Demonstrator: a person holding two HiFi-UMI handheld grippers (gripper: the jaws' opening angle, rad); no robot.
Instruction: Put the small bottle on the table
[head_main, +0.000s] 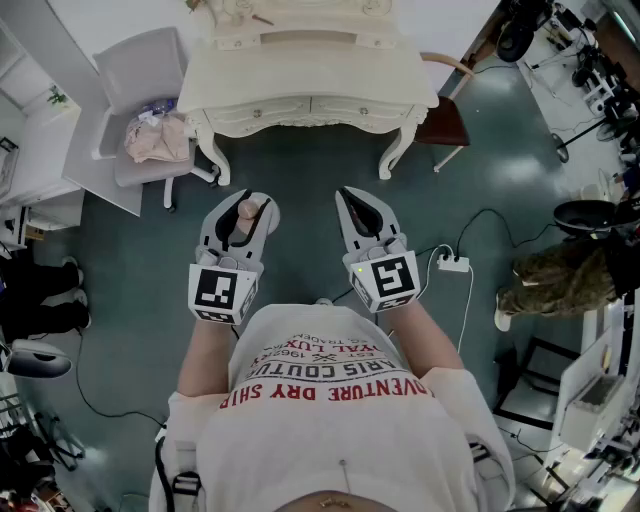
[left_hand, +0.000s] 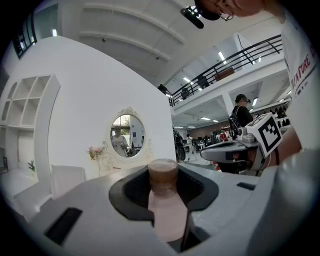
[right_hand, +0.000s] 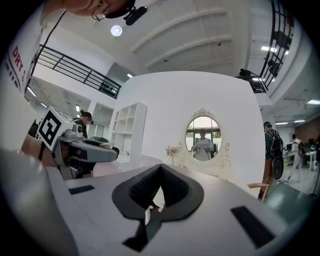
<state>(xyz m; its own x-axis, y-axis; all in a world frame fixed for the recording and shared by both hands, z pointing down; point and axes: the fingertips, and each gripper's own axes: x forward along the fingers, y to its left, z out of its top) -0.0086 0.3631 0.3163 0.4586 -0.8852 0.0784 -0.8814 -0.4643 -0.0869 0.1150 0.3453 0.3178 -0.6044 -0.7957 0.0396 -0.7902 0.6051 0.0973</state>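
Note:
The small bottle (head_main: 245, 214), pale pink with a brown cap, stands upright between the jaws of my left gripper (head_main: 247, 202), which is shut on it. In the left gripper view the bottle (left_hand: 167, 210) fills the gap between the dark pads. My right gripper (head_main: 358, 203) is held level beside it, shut with nothing in it; its pads (right_hand: 172, 192) meet at the tip. Both grippers hover over the floor, just short of the cream dressing table (head_main: 310, 70). An oval mirror (left_hand: 126, 135) stands on that table.
A white chair (head_main: 140, 100) with a pink cloth (head_main: 157, 140) on its seat stands left of the table. A wooden chair (head_main: 445, 120) is at the table's right. A power strip (head_main: 452, 264) and cables lie on the dark floor to my right.

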